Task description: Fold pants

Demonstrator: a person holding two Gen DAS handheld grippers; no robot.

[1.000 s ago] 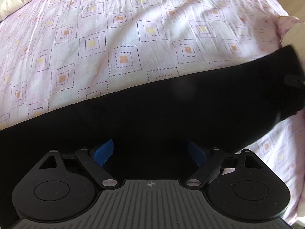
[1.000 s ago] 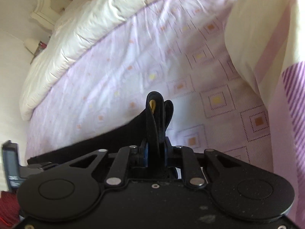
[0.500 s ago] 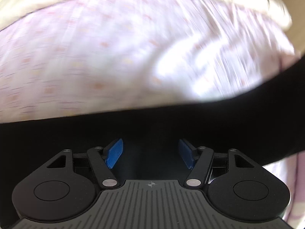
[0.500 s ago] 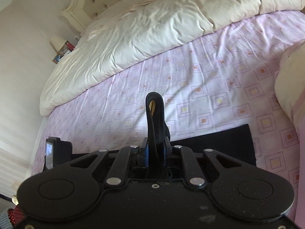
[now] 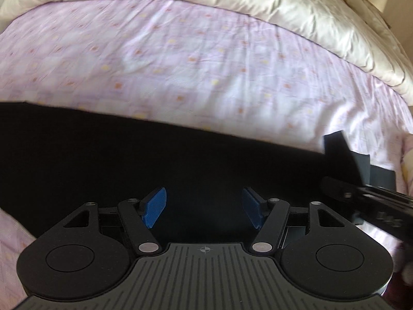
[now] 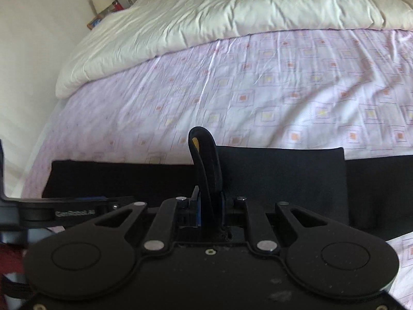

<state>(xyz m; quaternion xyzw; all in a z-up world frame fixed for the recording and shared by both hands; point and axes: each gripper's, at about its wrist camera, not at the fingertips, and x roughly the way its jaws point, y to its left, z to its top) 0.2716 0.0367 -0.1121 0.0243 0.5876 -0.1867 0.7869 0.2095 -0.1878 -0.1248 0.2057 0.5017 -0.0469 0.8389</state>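
Black pants (image 5: 129,155) lie in a long band across the bed; they also show in the right wrist view (image 6: 284,175). My left gripper (image 5: 204,206) is open with blue pads, hovering over the middle of the pants and holding nothing. My right gripper (image 6: 206,204) is shut on a bunched end of the pants (image 6: 205,160) that sticks up between its jaws, with a yellow tag showing. A folded-over layer of the pants lies flat just beyond it. The right gripper shows at the right edge of the left wrist view (image 5: 361,193).
The bed has a pink sheet (image 5: 193,64) with square patterns. A cream duvet (image 6: 232,13) is bunched along the far side. A nightstand with small items (image 6: 105,7) stands by the wall at far left. The left gripper's body shows in the right wrist view (image 6: 38,214).
My right gripper has carried the pants end over towards the left, laying a folded layer on the pants. My left gripper has tilted up and stays open over the pants.
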